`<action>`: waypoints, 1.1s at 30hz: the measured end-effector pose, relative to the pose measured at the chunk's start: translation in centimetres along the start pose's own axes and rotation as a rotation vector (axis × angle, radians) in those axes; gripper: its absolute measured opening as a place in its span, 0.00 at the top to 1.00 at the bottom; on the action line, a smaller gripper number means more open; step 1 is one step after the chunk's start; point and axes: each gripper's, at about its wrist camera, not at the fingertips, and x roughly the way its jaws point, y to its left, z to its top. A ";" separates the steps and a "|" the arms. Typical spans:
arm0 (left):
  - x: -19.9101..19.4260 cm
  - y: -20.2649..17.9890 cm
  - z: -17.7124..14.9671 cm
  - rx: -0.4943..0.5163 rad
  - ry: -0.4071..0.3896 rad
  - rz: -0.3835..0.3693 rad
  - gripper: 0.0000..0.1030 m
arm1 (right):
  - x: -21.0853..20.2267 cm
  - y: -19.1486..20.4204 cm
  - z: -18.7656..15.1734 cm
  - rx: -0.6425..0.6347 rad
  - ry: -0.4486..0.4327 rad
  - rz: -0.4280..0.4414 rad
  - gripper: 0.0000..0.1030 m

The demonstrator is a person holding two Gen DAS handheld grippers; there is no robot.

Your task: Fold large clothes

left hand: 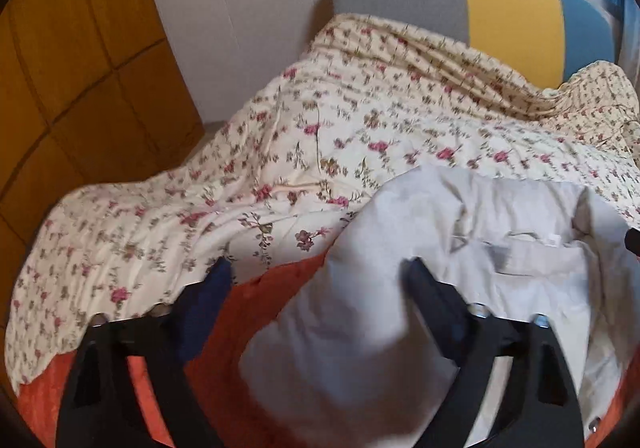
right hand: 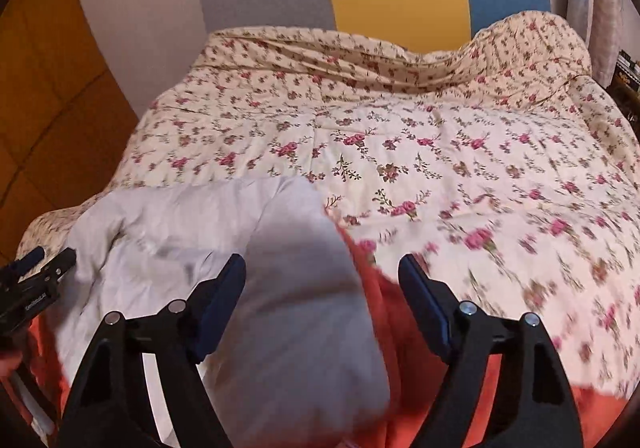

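Left wrist view: no readable writing is seen. The left gripper (left hand: 320,276) is held low over the bed's foot, jaws spread wide, with a fold of the pale grey garment (left hand: 460,268) lying between them on the orange blanket (left hand: 248,324). Right wrist view: small print on the left gripper (right hand: 44,272) is too blurred to read. The right gripper (right hand: 322,272) is spread wide over the garment's (right hand: 280,288) sleeve, beside the floral quilt (right hand: 440,151).

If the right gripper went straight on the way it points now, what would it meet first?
Most likely the pale grey garment: the right gripper is open, and a fold of it bulges up between the fingers. Beyond that lies the floral bedspread. Motion blur leaves it unclear whether the fabric already touches the fingers.
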 end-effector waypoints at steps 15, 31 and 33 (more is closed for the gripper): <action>-1.4 2.3 -1.9 -0.079 -0.091 -0.127 0.79 | -1.0 -0.5 -1.6 -0.026 -0.081 0.058 0.90; -1.6 6.4 -8.1 -0.243 -0.067 -0.184 0.78 | -1.2 -4.9 -8.8 0.082 -0.079 0.028 0.88; -2.0 6.8 -8.6 -0.272 -0.070 -0.192 0.70 | -1.1 -4.7 -8.9 0.075 -0.080 0.018 0.88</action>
